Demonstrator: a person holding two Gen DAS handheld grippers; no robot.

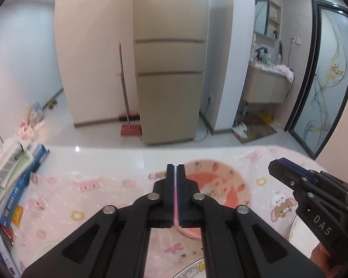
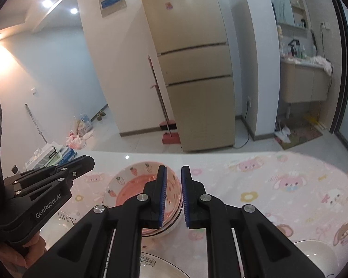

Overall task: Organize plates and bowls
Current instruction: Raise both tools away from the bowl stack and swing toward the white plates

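A pink bowl [image 1: 217, 185] with strawberry and carrot prints sits on the pink cartoon tablecloth [image 1: 85, 199]. My left gripper [image 1: 175, 173] is shut, its tips at the bowl's left rim; whether it pinches the rim I cannot tell. In the right wrist view the bowl [image 2: 132, 185] tops a stack of bowls [image 2: 171, 224]. My right gripper [image 2: 174, 194] is slightly open, its jaws astride the stack's right rim. A white plate [image 2: 150, 266] with a cartoon print lies near the front edge. Another white dish [image 2: 317, 254] lies at the right.
A pile of books and boxes [image 1: 14, 176] lies at the table's left end. A white dish marked "life" [image 2: 62, 220] sits under the left gripper [image 2: 58, 176]. Beyond the table stand a beige fridge [image 1: 171, 69], a broom with red dustpan [image 1: 130, 127] and a washbasin cabinet [image 1: 266, 85].
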